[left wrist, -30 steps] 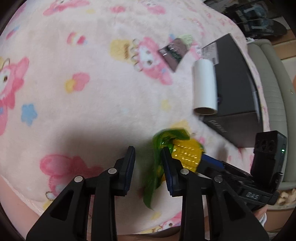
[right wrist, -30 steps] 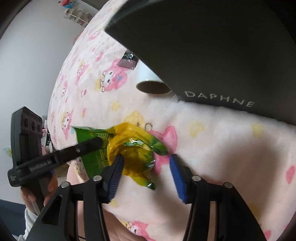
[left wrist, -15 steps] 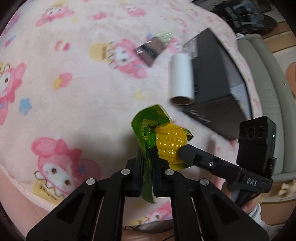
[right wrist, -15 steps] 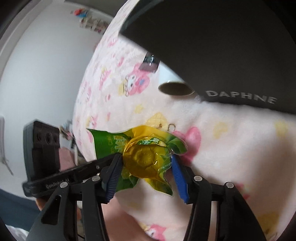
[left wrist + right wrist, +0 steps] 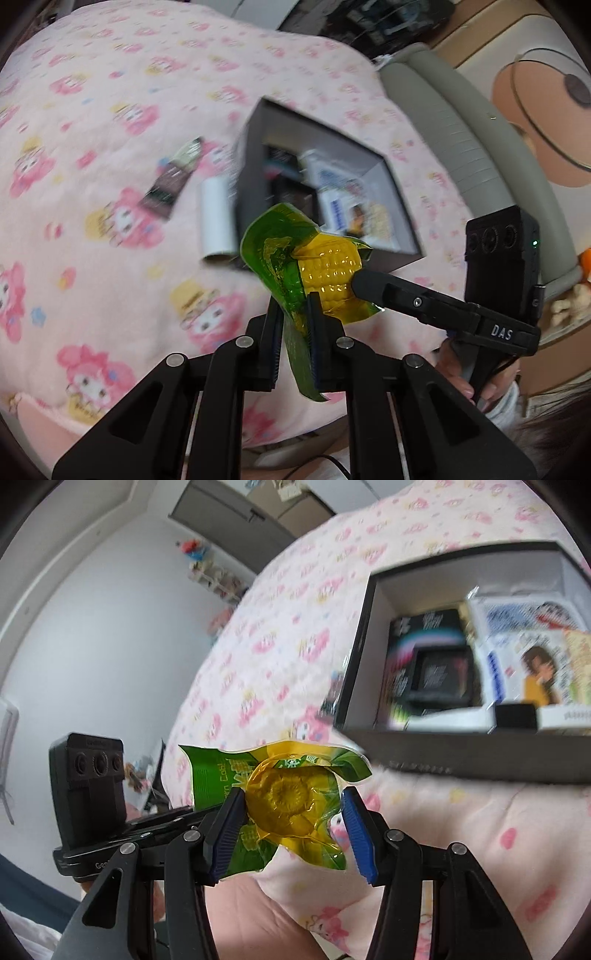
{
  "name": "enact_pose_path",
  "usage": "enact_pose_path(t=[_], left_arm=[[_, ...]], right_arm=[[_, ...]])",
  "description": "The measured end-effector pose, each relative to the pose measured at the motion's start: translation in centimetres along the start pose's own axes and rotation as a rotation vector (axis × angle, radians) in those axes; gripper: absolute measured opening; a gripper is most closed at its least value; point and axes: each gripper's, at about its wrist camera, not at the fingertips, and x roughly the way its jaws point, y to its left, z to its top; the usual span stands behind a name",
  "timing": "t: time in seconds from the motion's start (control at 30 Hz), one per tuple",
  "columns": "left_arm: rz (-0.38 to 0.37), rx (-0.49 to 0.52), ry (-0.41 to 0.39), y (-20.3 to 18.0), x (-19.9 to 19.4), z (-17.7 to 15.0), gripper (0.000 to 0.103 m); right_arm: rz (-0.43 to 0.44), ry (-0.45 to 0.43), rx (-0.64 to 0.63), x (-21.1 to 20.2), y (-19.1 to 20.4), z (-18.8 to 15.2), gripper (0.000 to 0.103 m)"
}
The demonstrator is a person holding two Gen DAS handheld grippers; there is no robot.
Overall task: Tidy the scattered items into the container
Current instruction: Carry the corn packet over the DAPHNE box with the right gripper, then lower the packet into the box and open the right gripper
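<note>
A vacuum-packed corn cob (image 5: pixel 325 273) in a green and yellow wrapper is held up above the pink blanket. My left gripper (image 5: pixel 293 325) is shut on the wrapper's green flap. My right gripper (image 5: pixel 291 808) grips the cob's yellow end (image 5: pixel 291 801) between its blue pads; it shows in the left wrist view as a black finger (image 5: pixel 388 288) against the cob. The open black box (image 5: pixel 251 155) lies beyond, with packets and cards inside; it also shows in the right wrist view (image 5: pixel 364 642).
A white paper tube (image 5: pixel 216 221) lies against the box's left side. A dark snack packet (image 5: pixel 173 181) lies left of it on the cartoon-print blanket (image 5: pixel 110 110). A grey padded bed edge (image 5: pixel 454 125) runs along the right.
The left gripper shut on the wrapper's flap and the right gripper closed on the cob. Both lifted the corn off the blanket, and the box's open top came into view.
</note>
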Motion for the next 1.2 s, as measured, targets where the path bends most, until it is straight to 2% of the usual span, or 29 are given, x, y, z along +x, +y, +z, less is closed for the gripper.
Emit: enact_pose_path(t=[0.17,0.33,0.47,0.77,0.93,1.07,1.13,1.2], left_arm=[[0.002,0.075,0.025,-3.1,3.1,3.0,0.009],[-0.035,0.081,0.079,-5.0,8.4,6.0,0.009],[-0.036,0.081,0.118,-6.1,12.1,7.8,0.009],[0.012,0.095,0.207,-7.8,19.8,11.0,0.009],[0.041,0.086,0.205,-7.9,22.4,12.6,0.009],[0.097,0.087,0.203,-8.1,23.9,14.3,0.009],[0.118,0.095,0.202,-8.3,24.2,14.7,0.016],[0.103,0.077,0.179,-8.2,23.7,14.8,0.020]], right_arm=[[-0.068,-0.055,-0.007,-3.0,-1.3,2.6,0.050],[-0.168,-0.112,-0.009,-5.2,-3.7,5.6,0.049],[-0.209,-0.152,0.031,-6.6,-6.5,7.8,0.049],[-0.325,-0.126,0.083,-6.3,-12.3,10.9,0.049],[-0.391,-0.127,0.120,-5.6,-14.9,11.6,0.049],[-0.428,-0.126,0.132,-5.1,-15.7,13.0,0.049],[-0.445,-0.131,0.127,-5.0,-15.9,13.4,0.049],[-0.442,-0.148,0.130,-5.4,-15.9,13.4,0.050]])
